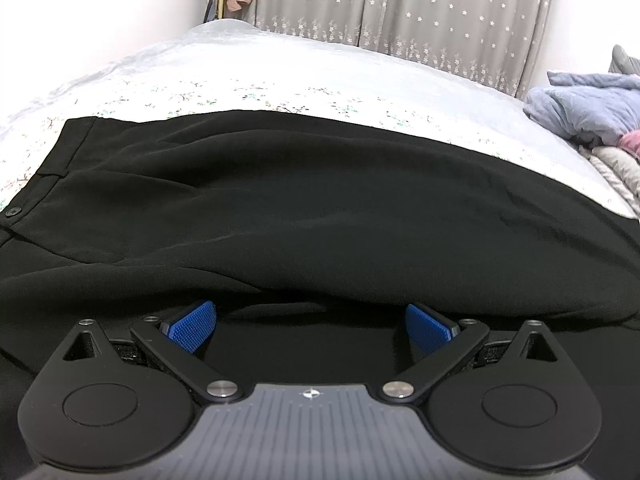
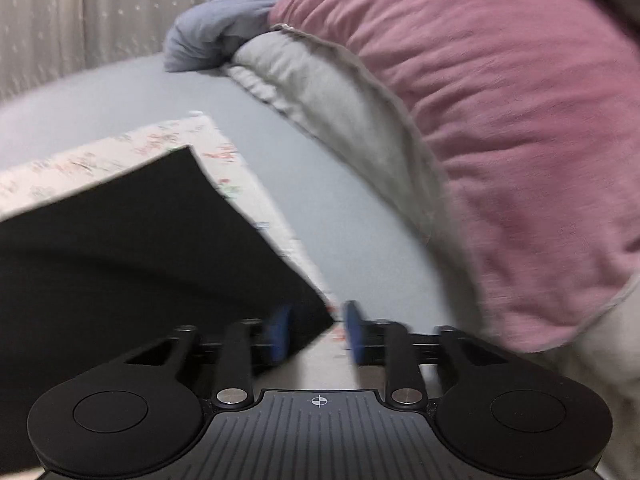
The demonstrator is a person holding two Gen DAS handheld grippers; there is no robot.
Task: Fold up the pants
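Pants (image 1: 320, 200) flat across bed (image 1: 280, 72) | my left gripper (image 1: 312, 328) spread, empty, over near edge | my right gripper (image 2: 318, 332) parted at hem corner, not gripping | risk: corner slips, fold skews; pillow (image 2: 500, 140) near.

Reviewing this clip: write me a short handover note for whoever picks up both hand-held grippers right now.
Left hand-held gripper: jaws wide open, low over the black pants, holding nothing.
Right hand-held gripper: jaws parted at the pants' hem corner, not pinching it.
Pants lie flat across the bed, waistband button at the left.
Done: pants laid out, apparently leg over leg.
Left: fold them crosswise.
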